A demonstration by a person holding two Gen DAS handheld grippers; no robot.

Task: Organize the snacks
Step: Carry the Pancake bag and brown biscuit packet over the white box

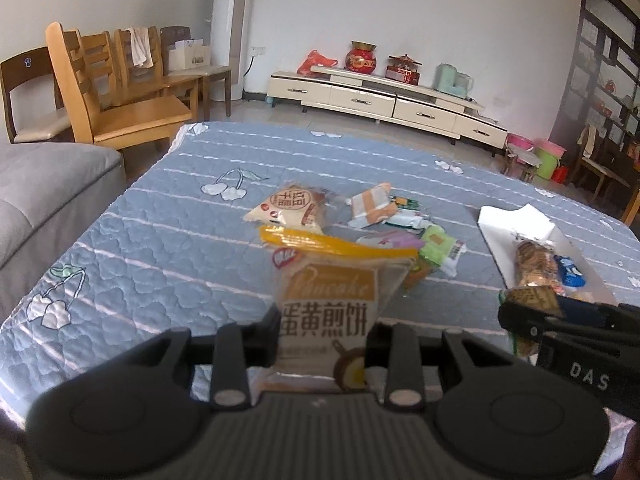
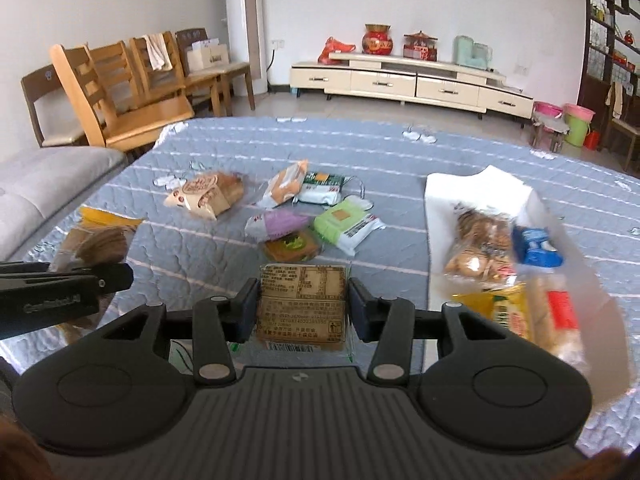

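you're working over a blue quilted table cover [image 2: 400, 152], with a white tray [image 2: 440, 200] on its right side already holding a clear bag of biscuits [image 2: 480, 240], a blue packet [image 2: 536, 246] and a yellow packet [image 2: 512, 312]. a loose pile of snacks lies mid-table, among them a green packet [image 2: 346, 226], a purple packet [image 2: 280, 224] and a tan bread packet [image 2: 204, 196].

your biggest risk is the tray: it looks crowded at the near end, so dropping a packet on top could let it slide over the low wall or push the blue packet out. set each one down in the bare far part.

next, your two grippers are close together, each carrying something. if you swing both toward the tray at once, they may knock each other or a packet may catch on the other tool.

your left gripper [image 1: 323, 330] is closed tight on the egg-yolk pancake packet [image 1: 332, 300], gripped near its bottom. its long axis runs away from you, yellow seal at the far end, printed face up. the top is unsupported, so it could flop or twist.

your right gripper [image 2: 303, 306] has its pads pressed on the sides of a brown label-side-up packet [image 2: 303, 300], long axis pointing away along the fingers. the hold spans only its edges, so a quick turn could let it slip.
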